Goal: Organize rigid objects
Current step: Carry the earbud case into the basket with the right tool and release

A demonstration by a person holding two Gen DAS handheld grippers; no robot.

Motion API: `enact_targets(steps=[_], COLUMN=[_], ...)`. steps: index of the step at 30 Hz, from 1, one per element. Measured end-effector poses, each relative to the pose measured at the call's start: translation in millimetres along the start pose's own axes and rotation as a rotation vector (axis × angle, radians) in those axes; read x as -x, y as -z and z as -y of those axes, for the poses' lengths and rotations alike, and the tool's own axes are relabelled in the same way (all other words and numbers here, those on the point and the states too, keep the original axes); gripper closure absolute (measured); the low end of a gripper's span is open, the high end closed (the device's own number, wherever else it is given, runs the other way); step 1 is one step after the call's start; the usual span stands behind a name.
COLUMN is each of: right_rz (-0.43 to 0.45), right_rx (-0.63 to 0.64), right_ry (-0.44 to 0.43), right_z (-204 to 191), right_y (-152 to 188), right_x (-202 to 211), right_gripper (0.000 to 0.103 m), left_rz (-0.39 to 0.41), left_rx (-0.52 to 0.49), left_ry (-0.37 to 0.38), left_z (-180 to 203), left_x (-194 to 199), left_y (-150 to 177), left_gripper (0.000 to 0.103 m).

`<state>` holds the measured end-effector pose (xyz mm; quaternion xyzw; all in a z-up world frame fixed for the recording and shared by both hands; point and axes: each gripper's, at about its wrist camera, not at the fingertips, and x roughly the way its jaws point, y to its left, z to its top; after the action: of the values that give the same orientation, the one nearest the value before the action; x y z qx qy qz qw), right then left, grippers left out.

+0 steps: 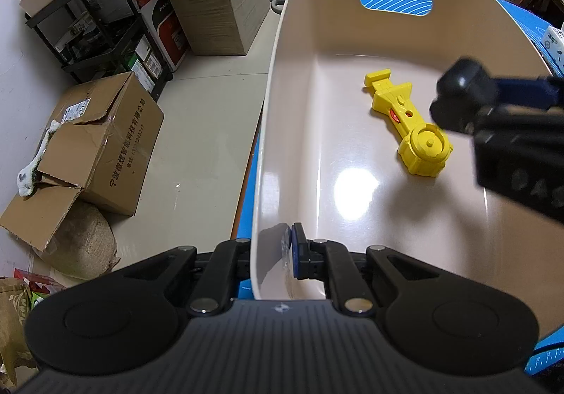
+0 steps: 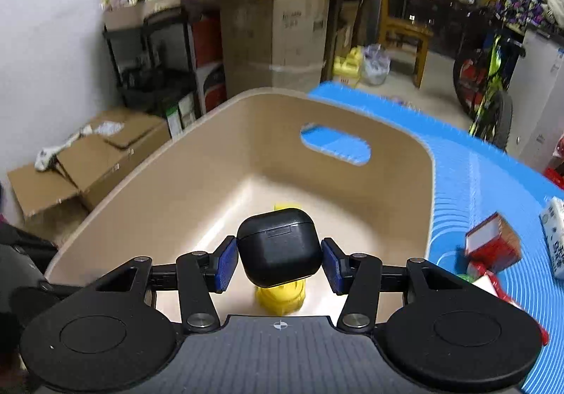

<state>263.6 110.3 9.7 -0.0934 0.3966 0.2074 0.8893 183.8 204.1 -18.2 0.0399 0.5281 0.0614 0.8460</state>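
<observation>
A beige plastic bin [image 1: 282, 77] stands on a blue mat. A yellow toy launcher [image 1: 409, 122] lies on the bin's floor. My left gripper [image 1: 271, 253] is shut on the bin's near left wall, one finger inside and one outside. My right gripper [image 2: 278, 258] is shut on a black earbud case [image 2: 280, 246] and holds it above the bin [image 2: 169, 168], over the yellow toy [image 2: 282, 295]. In the left wrist view the right gripper [image 1: 454, 94] with the case enters from the right.
Cardboard boxes [image 1: 102, 143] and a black shelf [image 1: 95, 20] stand on the floor to the left. On the blue mat [image 2: 476, 189] right of the bin lie a red box [image 2: 493, 246] and a white carton [image 2: 555, 235]. A bicycle [image 2: 490, 84] stands behind.
</observation>
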Motion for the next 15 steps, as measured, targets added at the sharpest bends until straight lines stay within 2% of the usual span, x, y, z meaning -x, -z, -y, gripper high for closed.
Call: enact_targets(steps=[5, 9, 10, 15], right_rz=[-0.106, -0.137, -0.137, -0.099], right_rx=[0.018, 0.039, 0.040, -0.003], right_ry=[0.001, -0.004, -0.005, -0.044], right_z=[0, -3, -3, 3], right_y=[7, 6, 6, 6], right_x=[-17, -19, -19, -6], right_gripper=[0.047, 0.047, 0.043, 0.039], left_rz=[-0.001, -0.002, -0.002, -0.002], left_rx=[-0.003, -0.004, -0.004, -0.003], left_ry=[-0.004, -0.005, -0.005, -0.002], left_z=[1, 1, 1, 1], left_x=[0, -1, -1, -1], left_y=[1, 2, 2, 2], left_gripper=[0.089, 0.089, 0.089, 0.090])
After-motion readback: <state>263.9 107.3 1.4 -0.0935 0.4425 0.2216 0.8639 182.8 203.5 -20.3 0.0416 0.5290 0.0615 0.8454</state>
